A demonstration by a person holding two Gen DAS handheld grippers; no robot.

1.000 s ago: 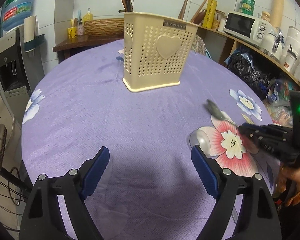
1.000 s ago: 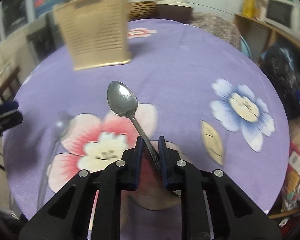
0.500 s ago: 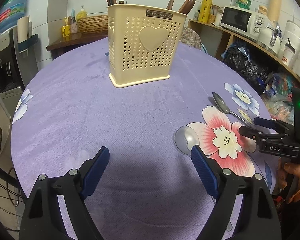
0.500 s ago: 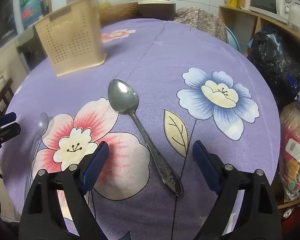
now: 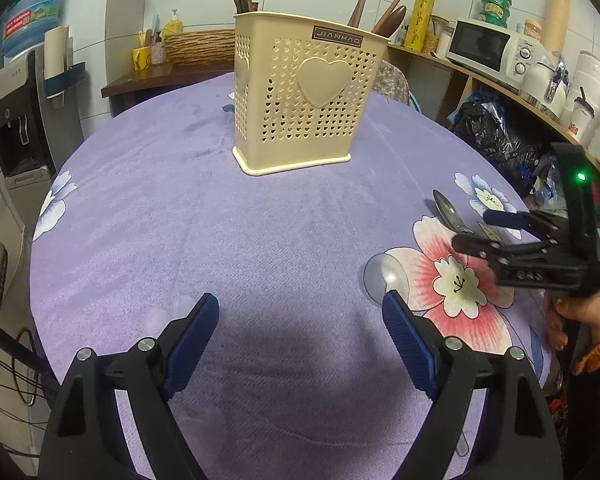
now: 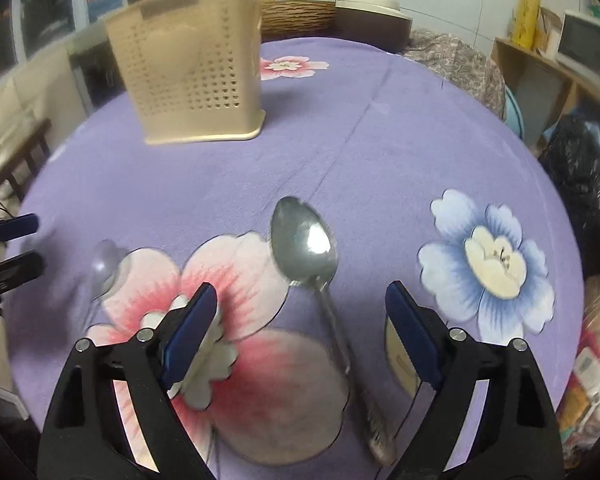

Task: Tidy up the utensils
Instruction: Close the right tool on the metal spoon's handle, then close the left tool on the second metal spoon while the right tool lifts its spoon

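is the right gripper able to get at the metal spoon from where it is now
Probably yes. The right gripper is open with its fingers either side of the metal spoon, which lies flat on the cloth with nothing over it.

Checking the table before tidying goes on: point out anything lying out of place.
Two spoons lie loose on the purple tablecloth instead of standing in the beige utensil holder: a metal spoon between the open right gripper's fingers, and a clear plastic spoon near the open left gripper. Nothing looks spilled or damaged.
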